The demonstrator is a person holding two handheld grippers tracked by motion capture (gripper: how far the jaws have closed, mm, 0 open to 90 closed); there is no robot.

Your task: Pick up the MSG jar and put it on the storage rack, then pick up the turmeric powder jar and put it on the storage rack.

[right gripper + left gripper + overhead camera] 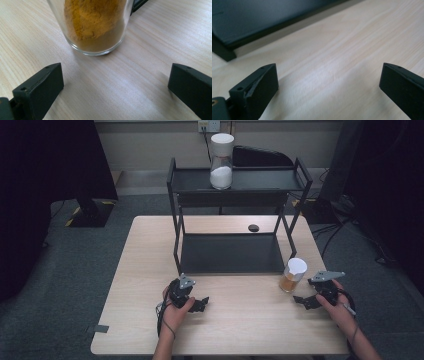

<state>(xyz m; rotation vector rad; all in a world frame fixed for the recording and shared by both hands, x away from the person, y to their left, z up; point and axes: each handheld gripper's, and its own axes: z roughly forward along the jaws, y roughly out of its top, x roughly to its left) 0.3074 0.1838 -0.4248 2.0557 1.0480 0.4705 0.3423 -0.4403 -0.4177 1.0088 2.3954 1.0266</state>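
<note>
Right gripper gapes before jar on table.

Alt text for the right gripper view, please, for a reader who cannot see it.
A clear glass jar of orange-yellow powder stands upright on the pale wooden table, just ahead of the right tool. The tool's two black jaws are wide open, apart from the jar, with bare wood between them.

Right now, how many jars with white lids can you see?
2: the orange-powder jar stands on the table before the right gripper; the white-powder jar stands on the rack's top shelf.
</note>
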